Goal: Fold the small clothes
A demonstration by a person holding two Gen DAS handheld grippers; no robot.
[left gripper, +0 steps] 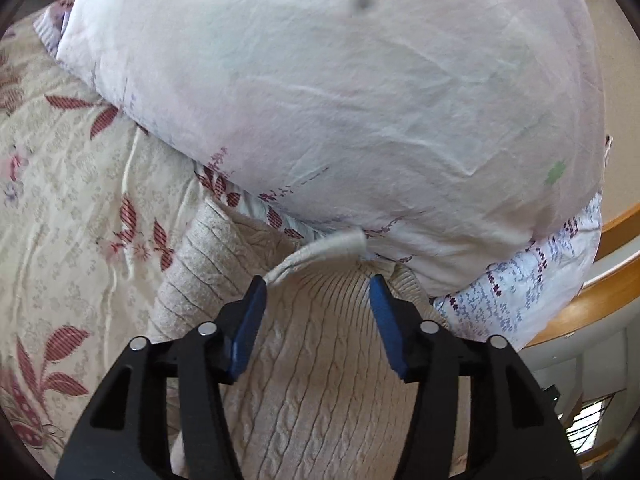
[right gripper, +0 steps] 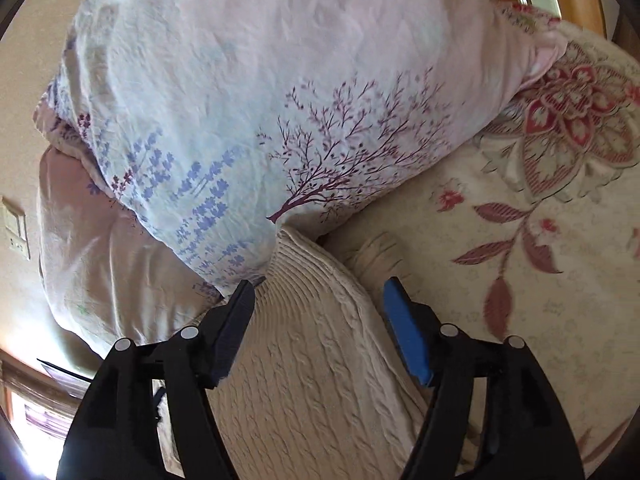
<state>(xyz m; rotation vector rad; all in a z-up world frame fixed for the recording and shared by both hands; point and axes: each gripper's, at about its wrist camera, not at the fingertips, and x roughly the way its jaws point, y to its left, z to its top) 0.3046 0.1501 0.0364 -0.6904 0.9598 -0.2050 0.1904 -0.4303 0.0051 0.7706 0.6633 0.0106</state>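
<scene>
A beige cable-knit sweater (left gripper: pixel 316 368) lies on the floral bedspread, its ribbed edge against a pale pillow. A ribbed sleeve (left gripper: pixel 192 264) lies to the left. My left gripper (left gripper: pixel 318 292) is open just above the ribbed edge, holding nothing; a rolled bit of hem (left gripper: pixel 320 250) lies just beyond its left fingertip. In the right wrist view the same sweater (right gripper: pixel 312 360) runs under my right gripper (right gripper: pixel 320 292), which is open over the ribbed edge and holds nothing.
A large pale pillow with purple tree print (left gripper: pixel 340 100) (right gripper: pixel 280 100) lies right beyond the sweater. The floral bedspread (left gripper: pixel 68 208) (right gripper: pixel 520 248) spreads to the side. A wooden bed frame (left gripper: pixel 600 292) and wall are at the edge.
</scene>
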